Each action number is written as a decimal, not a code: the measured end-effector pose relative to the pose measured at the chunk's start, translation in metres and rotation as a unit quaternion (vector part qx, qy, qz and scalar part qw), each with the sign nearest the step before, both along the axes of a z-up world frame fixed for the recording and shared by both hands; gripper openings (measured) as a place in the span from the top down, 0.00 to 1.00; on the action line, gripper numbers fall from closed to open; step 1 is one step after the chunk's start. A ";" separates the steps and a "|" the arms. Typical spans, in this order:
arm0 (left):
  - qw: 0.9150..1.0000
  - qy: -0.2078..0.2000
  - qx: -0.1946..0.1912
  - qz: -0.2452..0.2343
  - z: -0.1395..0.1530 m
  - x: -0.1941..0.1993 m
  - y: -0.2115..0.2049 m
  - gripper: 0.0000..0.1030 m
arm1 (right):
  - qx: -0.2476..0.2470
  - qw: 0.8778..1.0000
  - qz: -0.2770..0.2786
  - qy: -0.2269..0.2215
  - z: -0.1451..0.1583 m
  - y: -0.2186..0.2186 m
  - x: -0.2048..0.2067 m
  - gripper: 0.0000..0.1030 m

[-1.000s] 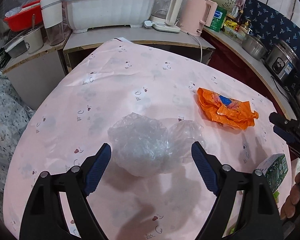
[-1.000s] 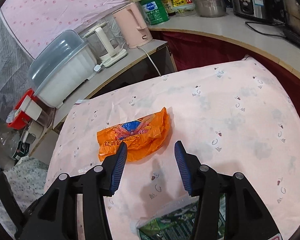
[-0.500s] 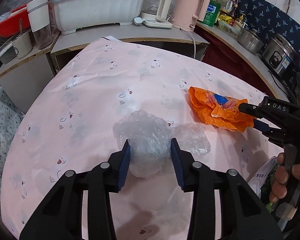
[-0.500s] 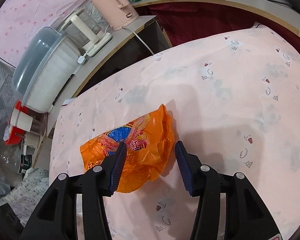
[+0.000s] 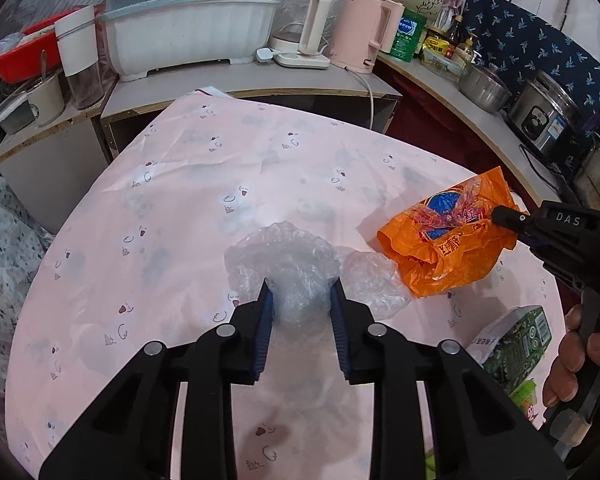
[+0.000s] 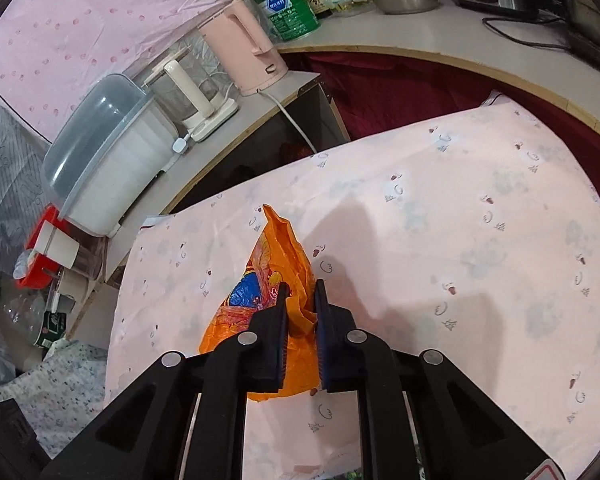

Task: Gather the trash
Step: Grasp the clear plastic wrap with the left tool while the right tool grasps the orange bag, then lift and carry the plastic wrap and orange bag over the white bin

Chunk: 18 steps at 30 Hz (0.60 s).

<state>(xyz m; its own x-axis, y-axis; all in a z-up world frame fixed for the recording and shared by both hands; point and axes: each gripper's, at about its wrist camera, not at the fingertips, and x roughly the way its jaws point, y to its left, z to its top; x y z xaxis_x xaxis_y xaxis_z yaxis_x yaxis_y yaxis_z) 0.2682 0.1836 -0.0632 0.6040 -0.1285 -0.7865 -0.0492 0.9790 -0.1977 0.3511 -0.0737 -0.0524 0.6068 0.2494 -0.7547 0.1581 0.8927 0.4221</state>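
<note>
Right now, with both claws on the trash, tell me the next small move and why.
Probably lift both straight up off the cloth. The left claw has just been closing and pinches the clear plastic; the right claw has just been closing and pinches the orange bag, one end already raised. Both grips look set, and the green carton lies still uncollected.

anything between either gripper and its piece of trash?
Nothing visible. The left gripper has just closed on the crumpled clear plastic bag; the right gripper has just closed on the crumpled orange plastic bag.
</note>
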 end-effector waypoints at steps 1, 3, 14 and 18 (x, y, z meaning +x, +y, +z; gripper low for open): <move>1.000 -0.003 0.000 -0.002 0.004 -0.003 -0.002 0.76 | -0.002 1.000 -0.004 -0.006 0.006 -0.004 -0.004 0.89; 1.000 -0.012 -0.001 -0.007 0.014 -0.009 -0.008 0.76 | -0.004 1.000 -0.011 -0.017 0.018 -0.011 -0.013 0.89; 0.997 -0.063 0.000 -0.047 0.069 -0.047 -0.056 0.77 | -0.011 0.995 -0.057 -0.075 0.079 -0.065 -0.079 0.89; 0.994 -0.080 0.001 -0.069 0.086 -0.062 -0.081 0.77 | -0.011 0.993 -0.080 -0.090 0.094 -0.092 -0.107 0.89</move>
